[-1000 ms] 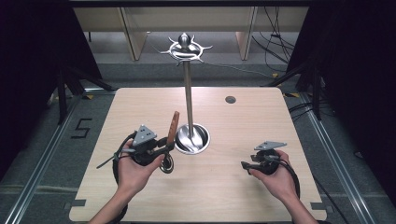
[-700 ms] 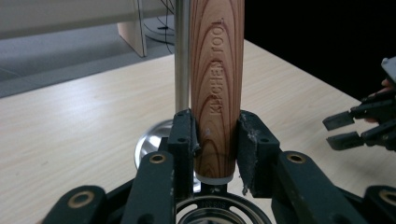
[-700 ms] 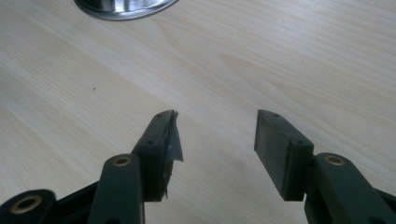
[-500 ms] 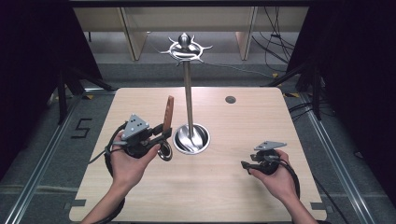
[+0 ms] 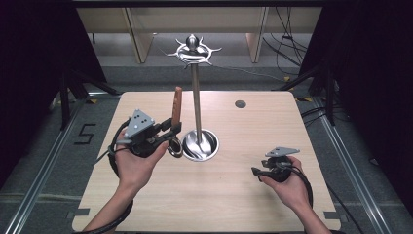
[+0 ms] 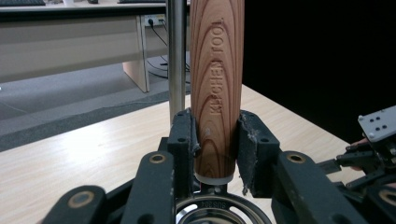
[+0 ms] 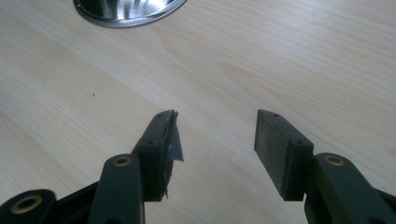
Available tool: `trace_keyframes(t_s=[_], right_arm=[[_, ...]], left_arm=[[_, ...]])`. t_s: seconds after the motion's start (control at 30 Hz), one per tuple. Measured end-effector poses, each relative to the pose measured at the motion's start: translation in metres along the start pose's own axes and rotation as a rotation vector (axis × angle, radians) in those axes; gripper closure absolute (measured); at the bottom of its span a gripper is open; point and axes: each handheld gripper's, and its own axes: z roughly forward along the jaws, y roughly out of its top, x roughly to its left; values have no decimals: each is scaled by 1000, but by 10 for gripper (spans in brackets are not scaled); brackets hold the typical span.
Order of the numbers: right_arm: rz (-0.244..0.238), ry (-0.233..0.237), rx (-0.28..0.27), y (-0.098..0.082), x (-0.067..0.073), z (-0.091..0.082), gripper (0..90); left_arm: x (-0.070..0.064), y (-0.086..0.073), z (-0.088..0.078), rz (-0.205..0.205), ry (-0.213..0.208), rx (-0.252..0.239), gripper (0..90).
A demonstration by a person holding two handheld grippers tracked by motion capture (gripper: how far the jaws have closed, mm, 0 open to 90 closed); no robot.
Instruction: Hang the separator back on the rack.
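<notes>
1. My left gripper point(image 5: 170, 130) sits at the left of the surface point(image 5: 219, 204), raised off it, its fingers point(image 6: 184, 140) clenched on the wooden handle point(image 6: 217, 88) of a kitchen utensil. The handle stands nearly upright, stamped "KITCHEN TOOL", and the metal head point(image 5: 175, 149) hangs below the grip, just left of the stand's base.

2. The grip is low on the handle, close to the metal collar. I judge that the long free end above could lever the utensil round in the pads if I swing too fast, and it could slide down and out.

3. Just right of the handle stands the steel hanging stand point(image 5: 196, 97), its pole rising from a round base point(image 5: 199, 145) to a crown of hooks point(image 5: 194, 50). The handle is very near the pole; a small drift to the right would knock it, and the tall stand could rock or tip.

4. Getting the utensil onto a hook looks awkward to me: the hooks are high, and I cannot tell whether the handle's top has a hanging hole.

5. My right gripper point(image 5: 260, 170) rests low at the right, well apart from the stand, its fingers point(image 7: 275, 149) released and holding nothing. It is not bracing the base, so any bump goes unchecked.
</notes>
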Motion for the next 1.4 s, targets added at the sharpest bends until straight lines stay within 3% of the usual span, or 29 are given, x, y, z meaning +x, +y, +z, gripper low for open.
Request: trace_keyframes(t_s=[0.07,0.17,0.23,0.63,0.7,1.4], right_arm=[[8,-4,-3,0,0,-1,492],[56,0,9,0,4,-2,492],[25,-4,-3,0,2,-1,492],[33,-4,-2,1,2,-2,492],[59,-3,-3,1,5,-3,491],[61,-7,-15,1,4,-3,488]], left_arm=[[-1,3,0,-1,1,-8,681],[-3,7,0,6,1,-16,681],[-4,9,0,10,1,-21,681],[-7,16,5,7,0,-49,681],[-8,17,5,9,-1,-54,681],[-9,30,7,10,15,-82,681]])
